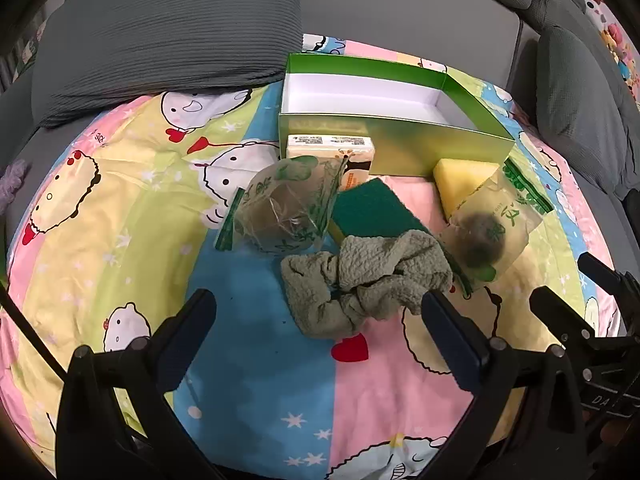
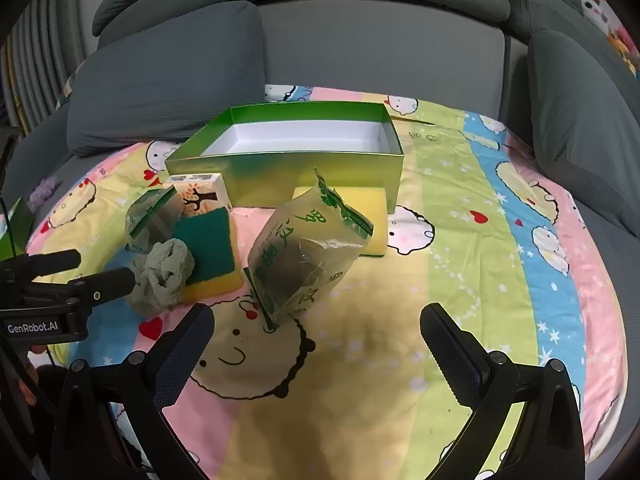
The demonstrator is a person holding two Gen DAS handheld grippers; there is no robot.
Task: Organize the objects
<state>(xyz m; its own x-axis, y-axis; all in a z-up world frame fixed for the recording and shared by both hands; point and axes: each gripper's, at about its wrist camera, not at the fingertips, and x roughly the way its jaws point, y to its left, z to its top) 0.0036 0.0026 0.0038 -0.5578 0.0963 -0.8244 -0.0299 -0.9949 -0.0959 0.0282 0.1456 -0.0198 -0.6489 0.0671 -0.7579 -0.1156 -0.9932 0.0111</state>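
**Both grippers wide open over cluttered blanket**

Left gripper (image 1: pixel 318 314) spread wide, nothing between jaws, pointing steeply down just short of crumpled grey-green terry cloth (image 1: pixel 362 280). Right gripper (image 2: pixel 316 328) equally wide, empty, hovering just short of translucent green-printed plastic bag with dark contents (image 2: pixel 304 256), propped tilted against yellow sponge block (image 2: pixel 374 216).

All items on cartoon-print pastel blanket (image 2: pixel 460 280) spread across grey sofa (image 2: pixel 360 52). Cloth touching green-topped yellow scouring sponge (image 2: pixel 210 252) near blanket middle. Second clear green-printed bag holding round brownish lump (image 1: pixel 280 208) left of scourer, leaning on small cream printed carton (image 1: pixel 332 152). Open green cardboard box with white inside (image 2: pixel 280 172), empty, toward blanket's far edge; carton and yellow block touching its front wall. Grey ribbed cushion (image 1: pixel 168 28) overlapping blanket's far left corner.
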